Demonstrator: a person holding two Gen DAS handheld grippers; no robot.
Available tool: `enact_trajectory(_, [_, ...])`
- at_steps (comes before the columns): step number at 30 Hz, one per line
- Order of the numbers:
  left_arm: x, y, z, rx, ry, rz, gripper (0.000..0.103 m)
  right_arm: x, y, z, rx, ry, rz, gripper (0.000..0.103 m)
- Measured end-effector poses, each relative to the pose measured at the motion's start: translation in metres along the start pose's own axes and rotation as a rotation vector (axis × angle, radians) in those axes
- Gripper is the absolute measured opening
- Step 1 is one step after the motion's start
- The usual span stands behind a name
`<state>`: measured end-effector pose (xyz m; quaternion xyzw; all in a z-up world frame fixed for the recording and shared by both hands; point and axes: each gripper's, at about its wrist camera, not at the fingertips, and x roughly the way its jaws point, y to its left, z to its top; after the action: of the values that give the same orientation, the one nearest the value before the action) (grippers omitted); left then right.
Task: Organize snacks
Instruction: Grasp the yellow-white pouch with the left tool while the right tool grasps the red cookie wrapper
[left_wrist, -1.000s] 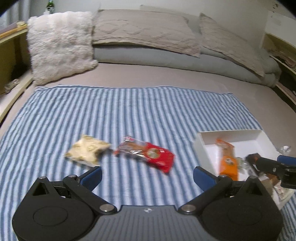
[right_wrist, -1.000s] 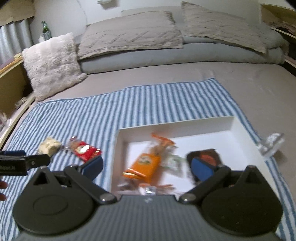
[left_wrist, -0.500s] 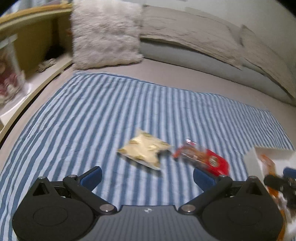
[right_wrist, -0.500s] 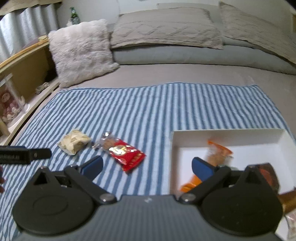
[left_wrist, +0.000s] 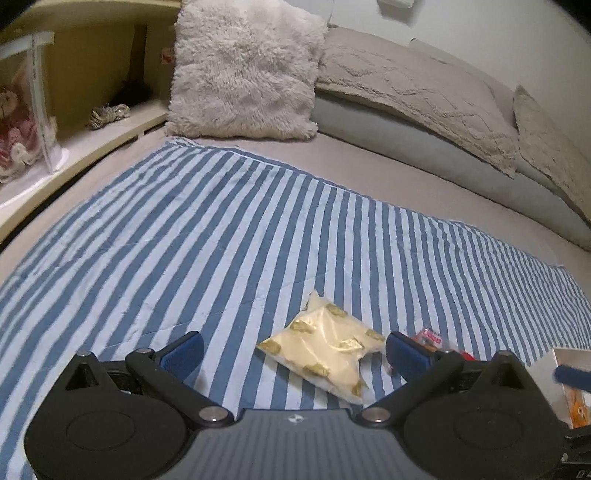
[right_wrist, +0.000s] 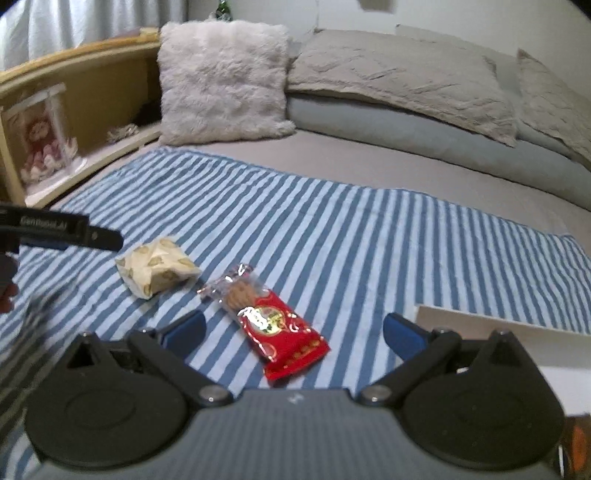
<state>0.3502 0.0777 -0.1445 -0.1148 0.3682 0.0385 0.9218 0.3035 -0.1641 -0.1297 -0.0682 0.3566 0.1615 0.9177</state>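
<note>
A pale yellow snack packet (left_wrist: 325, 349) lies on the blue striped cloth (left_wrist: 221, 229), between the fingers of my open, empty left gripper (left_wrist: 293, 350). It also shows in the right wrist view (right_wrist: 157, 266). A red snack packet (right_wrist: 273, 323) lies between the fingers of my open, empty right gripper (right_wrist: 293, 334); only its tip (left_wrist: 430, 336) shows behind my left gripper's right finger. The white box (right_wrist: 517, 317) sits at the right; its corner (left_wrist: 569, 360) holds an orange packet (left_wrist: 578, 408). The left gripper's finger (right_wrist: 66, 229) reaches in from the left.
A fluffy white cushion (left_wrist: 243, 70) and grey pillows (left_wrist: 413, 96) lie at the head of the bed. A wooden shelf (left_wrist: 74, 147) with a doll in a clear case (left_wrist: 22, 122) runs along the left side.
Both grippers have swung left and closer to the cloth. The yellow packet now sits between my left fingers, the red packet between my right fingers. The box has slid to the right edge.
</note>
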Motion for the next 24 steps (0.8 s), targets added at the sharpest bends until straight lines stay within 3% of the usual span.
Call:
enact_trajectory(2, [0.007,0.002,0.000,-0.015,-0.004,-0.007,0.103,0.013,-0.002,0.007,0.052,0.047,0.035,0.103])
enact_trajectory(8, [0.023,0.006,0.005,-0.065,-0.024,-0.101,0.103,0.034,-0.013,0.026,0.211,-0.014,0.129,0.103])
enact_trajectory(17, [0.041,0.009,0.004,-0.090,-0.029,-0.129,0.103,0.060,-0.001,0.016,0.099,0.069,0.116,0.103])
enact_trajectory(24, [0.041,0.009,0.005,-0.125,-0.020,-0.179,0.103,0.067,0.009,0.003,-0.007,0.135,0.157,0.103])
